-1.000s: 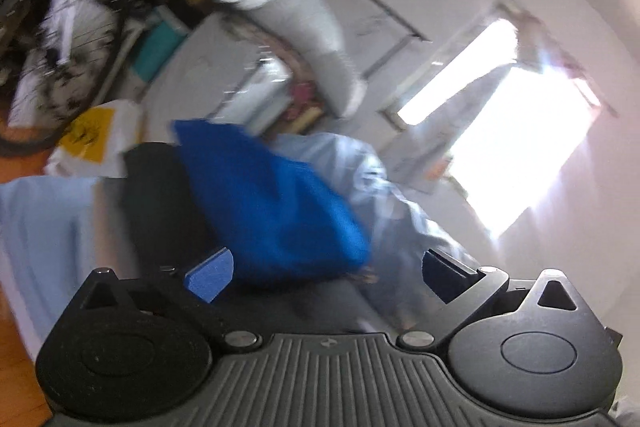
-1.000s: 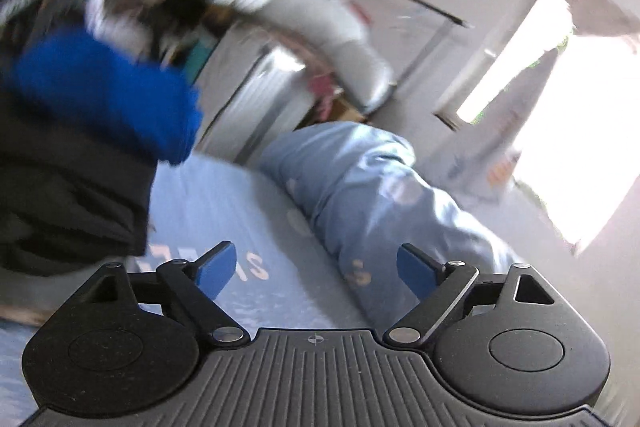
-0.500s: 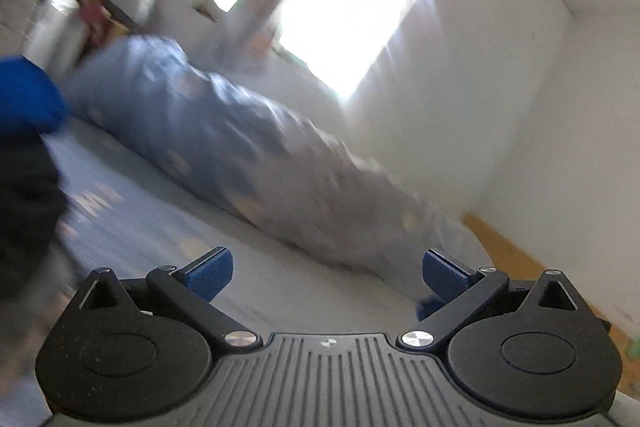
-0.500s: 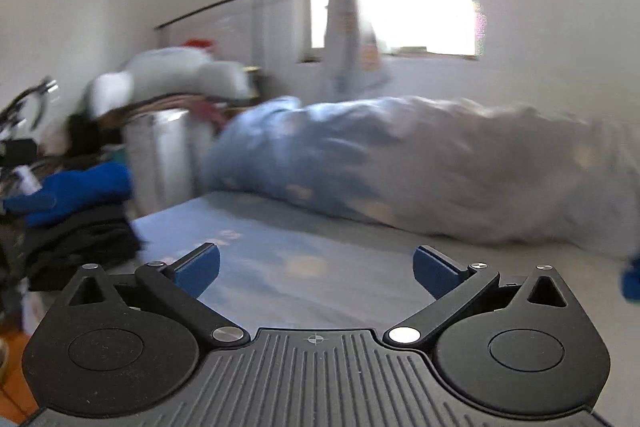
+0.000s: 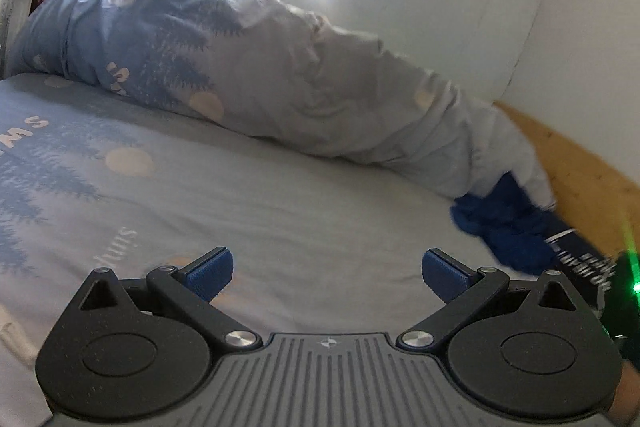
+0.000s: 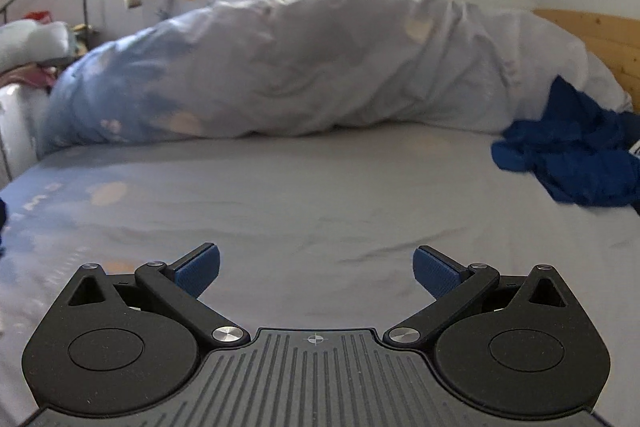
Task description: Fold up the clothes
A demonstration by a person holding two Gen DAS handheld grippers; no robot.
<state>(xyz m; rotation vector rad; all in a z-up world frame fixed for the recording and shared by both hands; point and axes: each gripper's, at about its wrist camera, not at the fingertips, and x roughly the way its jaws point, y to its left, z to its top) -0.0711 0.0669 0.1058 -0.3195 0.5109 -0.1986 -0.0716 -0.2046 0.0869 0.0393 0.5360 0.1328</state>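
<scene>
Crumpled royal-blue garment (image 6: 572, 163), soft matte knit in a shapeless heap with no clear long axis, lies at 3 o'clock on the smooth pale printed bedsheet (image 6: 320, 195) against the rumpled duvet (image 6: 304, 67), while left gripper (image 5: 327, 274) and right gripper (image 6: 316, 269), jaws spread wide, grasp nothing.

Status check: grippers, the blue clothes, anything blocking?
Both hand-held grippers, left and right, open, empty. Blue clothes crumpled on bed beside duvet. Nothing in the way.

Crumpled garment (image 6: 572, 155) – deep blue; bedsheet (image 5: 280, 211) pale blue w/ tree print (peach dots).
</scene>
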